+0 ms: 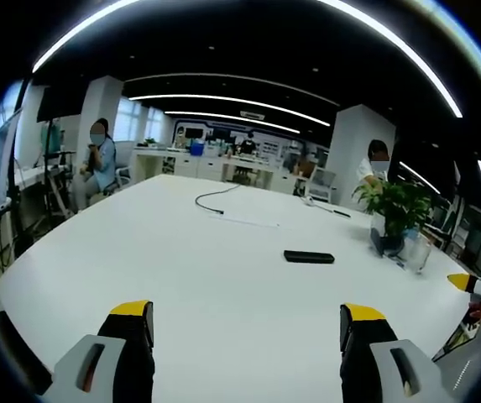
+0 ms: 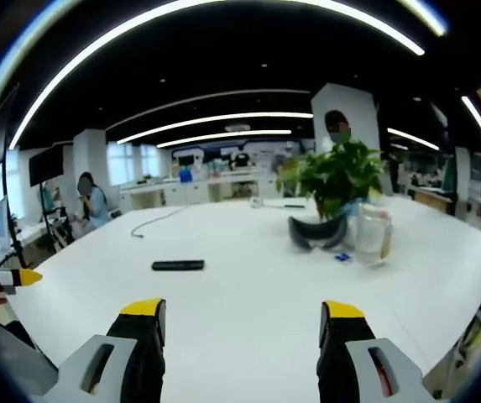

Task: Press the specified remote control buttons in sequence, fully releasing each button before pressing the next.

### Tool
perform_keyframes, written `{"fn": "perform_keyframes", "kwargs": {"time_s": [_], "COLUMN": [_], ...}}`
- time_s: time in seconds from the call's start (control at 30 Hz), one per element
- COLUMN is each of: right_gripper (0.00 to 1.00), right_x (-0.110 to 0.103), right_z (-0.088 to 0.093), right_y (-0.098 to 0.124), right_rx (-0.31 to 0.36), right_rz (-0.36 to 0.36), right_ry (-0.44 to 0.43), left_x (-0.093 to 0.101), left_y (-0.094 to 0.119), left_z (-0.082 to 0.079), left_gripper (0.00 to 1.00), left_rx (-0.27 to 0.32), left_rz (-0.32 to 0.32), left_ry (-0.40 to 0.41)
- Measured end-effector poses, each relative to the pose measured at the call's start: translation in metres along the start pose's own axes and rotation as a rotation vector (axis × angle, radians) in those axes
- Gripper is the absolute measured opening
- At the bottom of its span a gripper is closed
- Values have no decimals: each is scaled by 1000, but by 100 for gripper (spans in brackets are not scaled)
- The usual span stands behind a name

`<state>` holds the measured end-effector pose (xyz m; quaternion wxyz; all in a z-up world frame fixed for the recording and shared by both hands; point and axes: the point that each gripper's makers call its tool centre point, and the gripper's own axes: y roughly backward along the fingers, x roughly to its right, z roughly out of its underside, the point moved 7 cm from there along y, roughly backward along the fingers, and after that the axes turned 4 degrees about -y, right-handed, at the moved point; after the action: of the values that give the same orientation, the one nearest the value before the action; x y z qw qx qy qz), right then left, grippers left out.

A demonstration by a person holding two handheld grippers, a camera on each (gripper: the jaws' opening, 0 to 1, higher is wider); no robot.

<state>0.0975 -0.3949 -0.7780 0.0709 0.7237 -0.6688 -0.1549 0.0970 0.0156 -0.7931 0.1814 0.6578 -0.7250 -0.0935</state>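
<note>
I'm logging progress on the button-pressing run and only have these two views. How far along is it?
Nothing looks done: the black remote lies flat on the white table, apart from both grippers. Nothing is in hand: the left gripper and right gripper are open and empty, with the remote well beyond their tips. The approach and every press appear left to do. The buttons are too small to make out.

left gripper (image 1: 252,323): two black jaws, yellow-capped tips, light grey housings with dark slots at their bases | right gripper (image 2: 244,321): same build, black jaws, yellow tips, grey slotted housings | right gripper's yellow tip beside the left gripper's right jaw
</note>
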Motion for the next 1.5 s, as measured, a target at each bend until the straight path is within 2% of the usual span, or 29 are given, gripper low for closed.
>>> {"fn": "perform_keyframes", "kwargs": {"time_s": [0.3,0.43,0.53,0.9,1.07,1.23,1.33,1.5], "right_gripper": [73,73,72,70,70,70,69,69], "right_x": [0,0,1,2,3,3,5,5], "right_z": [0,0,-1,0,0,0,1,1], "right_y": [1,1,1,1,1,1,1,1], "right_rx": [1,1,1,-1,-5,-5,-7,-12], "right_rz": [-3,-4,-3,-6,-5,-3,3,9], "right_ry": [-11,-15,-20,-30,-37,-40,-44,-48], "left_x": [7,12,19,38,47,59,66,77], "left_y": [-4,-12,-18,-51,-80,-106,-119,-135], "left_z": [-4,-12,-18,-40,-48,-61,-69,-82], "left_gripper": [95,94,94,94,92,91,91,89], "left_rx": [-12,-5,-3,-20,-47,-54,-72,-82], "left_rz": [35,68,94,194,230,285,314,363], "left_ry": [-8,29,24,-77,-159,-199,-255,-300]}}
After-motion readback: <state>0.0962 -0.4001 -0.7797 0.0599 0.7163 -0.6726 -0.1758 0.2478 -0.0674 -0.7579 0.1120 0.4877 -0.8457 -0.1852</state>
